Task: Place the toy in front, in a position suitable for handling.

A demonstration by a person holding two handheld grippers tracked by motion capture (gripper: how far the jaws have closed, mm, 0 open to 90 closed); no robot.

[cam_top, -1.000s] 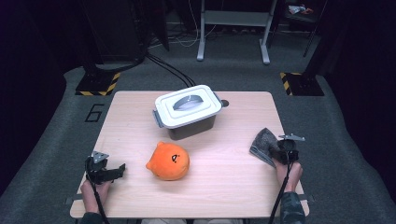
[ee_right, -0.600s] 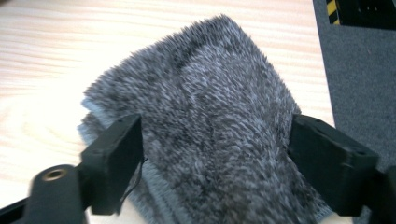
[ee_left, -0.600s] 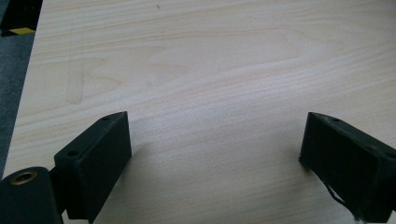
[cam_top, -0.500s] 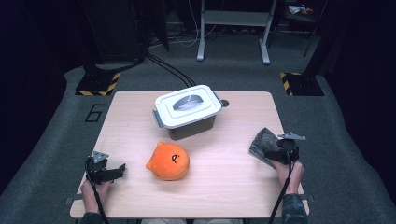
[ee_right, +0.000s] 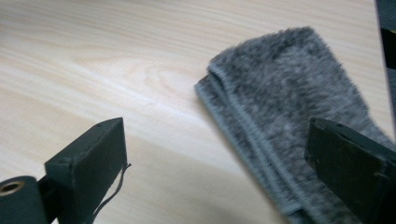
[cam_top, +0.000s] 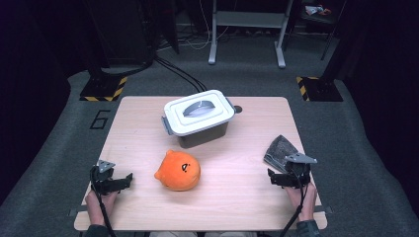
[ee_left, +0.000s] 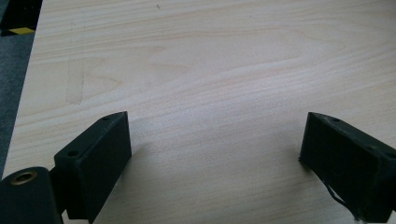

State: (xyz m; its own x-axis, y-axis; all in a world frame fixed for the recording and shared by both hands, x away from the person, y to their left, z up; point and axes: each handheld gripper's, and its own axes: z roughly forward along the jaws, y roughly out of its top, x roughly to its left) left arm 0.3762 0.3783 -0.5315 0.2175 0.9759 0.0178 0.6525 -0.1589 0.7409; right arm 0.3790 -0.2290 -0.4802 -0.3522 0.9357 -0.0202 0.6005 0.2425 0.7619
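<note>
A folded grey fuzzy cloth [cam_top: 279, 150] [ee_right: 289, 121] lies flat near the table's right edge. My right gripper [cam_top: 287, 174] [ee_right: 224, 168] hovers just behind it with its jaws wide apart; they have just been opening, and nothing is pressed between them. An orange plush toy [cam_top: 179, 170] with a small face sits in the middle front. Behind it stands a grey box with a white lid [cam_top: 198, 114] clipped on. My left gripper [cam_top: 118, 181] [ee_left: 215, 158] rests open over bare wood at the front left.
The wooden table [cam_top: 247, 123] ends close to the cloth on the right. A dark floor with cables, a metal stand [cam_top: 247, 29] and yellow-black striped bases [cam_top: 104, 89] surrounds the table. Bare wood lies between the toy and each gripper.
The right gripper let go of the grey cloth and drew back toward the front edge, rising a little. The cloth now lies flat on the table. The left gripper stayed put.
</note>
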